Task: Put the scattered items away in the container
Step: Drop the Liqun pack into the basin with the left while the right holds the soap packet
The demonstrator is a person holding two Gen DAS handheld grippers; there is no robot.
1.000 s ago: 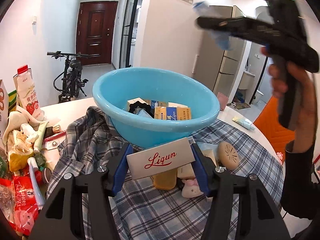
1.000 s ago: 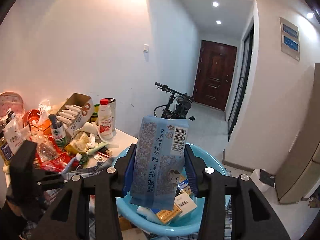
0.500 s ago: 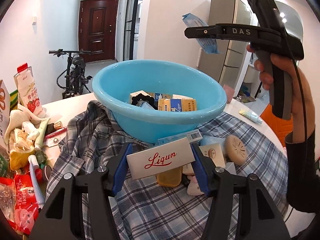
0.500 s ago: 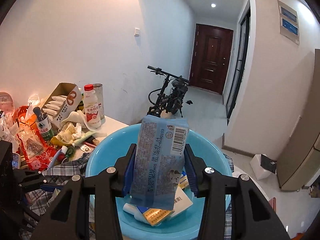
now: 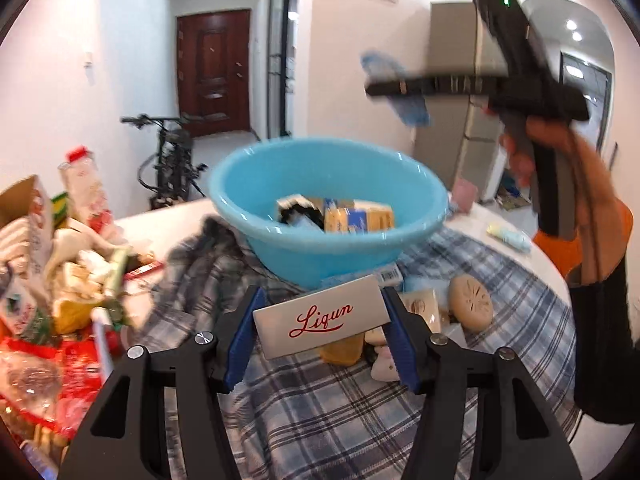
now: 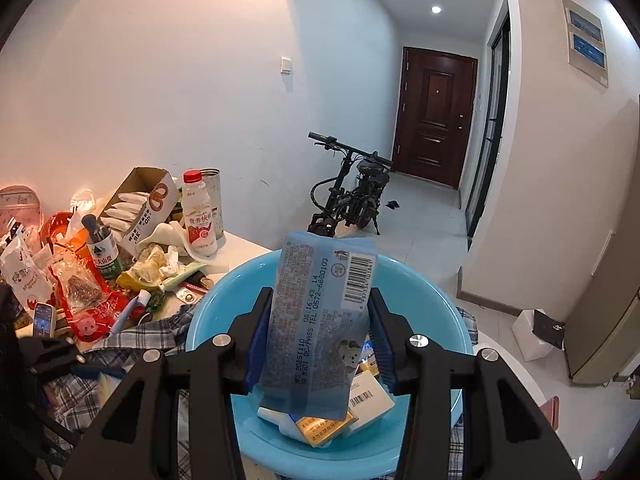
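A light blue basin [image 5: 328,208] stands on a plaid cloth [image 5: 320,408] and holds several small boxes. My left gripper [image 5: 322,326] is shut on a white box marked Liqun [image 5: 322,322], low in front of the basin. My right gripper [image 6: 318,344] is shut on a blue tissue pack [image 6: 320,320] and holds it upright above the basin [image 6: 424,292]. In the left wrist view the right gripper [image 5: 400,90] hangs blurred above the basin's right rim with the blue pack [image 5: 396,92].
Loose items lie on the cloth right of the Liqun box: a round beige soap [image 5: 470,304], a yellow block [image 5: 342,350]. A pile of snack bags, a milk bottle [image 6: 198,214] and a cardboard box [image 6: 140,204] crowds the table's left side. A bicycle [image 6: 352,196] stands behind.
My right gripper has dropped lower over the basin with the tissue pack. My left gripper has pulled back a little with the Liqun box; the basin looks farther away.
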